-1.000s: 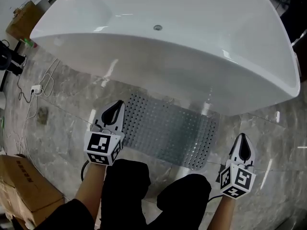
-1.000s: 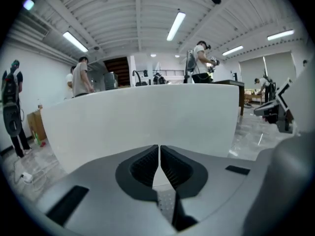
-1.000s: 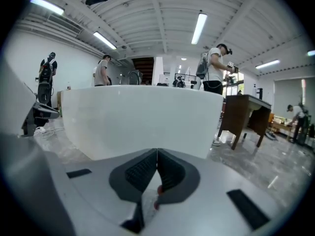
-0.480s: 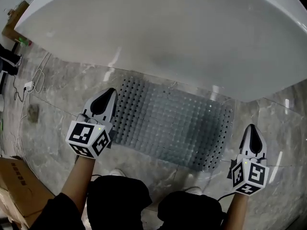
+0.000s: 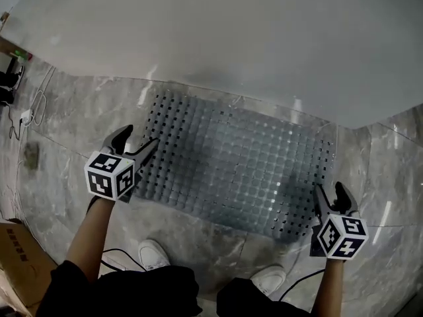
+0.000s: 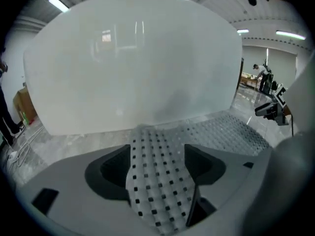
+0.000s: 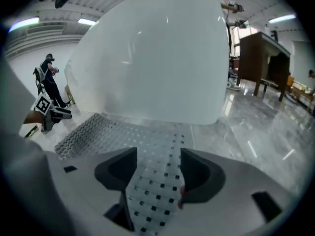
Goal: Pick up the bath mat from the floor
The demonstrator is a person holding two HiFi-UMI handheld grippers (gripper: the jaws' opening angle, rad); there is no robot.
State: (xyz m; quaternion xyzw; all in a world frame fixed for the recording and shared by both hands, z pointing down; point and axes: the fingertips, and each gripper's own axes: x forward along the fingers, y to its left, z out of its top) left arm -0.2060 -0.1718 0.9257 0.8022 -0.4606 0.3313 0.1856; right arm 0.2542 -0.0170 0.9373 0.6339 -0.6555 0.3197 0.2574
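Bath mat (image 5: 231, 170) lies flat on the marble floor (image 5: 66, 124), with its far edge just beside the wall of the bathtub (image 5: 218, 38). You hold the left gripper (image 5: 137, 141) at its left short edge and the right gripper (image 5: 329, 193) at its right one, probably so that both ends lift evenly. Both pairs of jaws have just been opening and stand apart. The mat shows between them, not yet pinched. The inside of the tub is out of sight, so I cannot tell what it contains.
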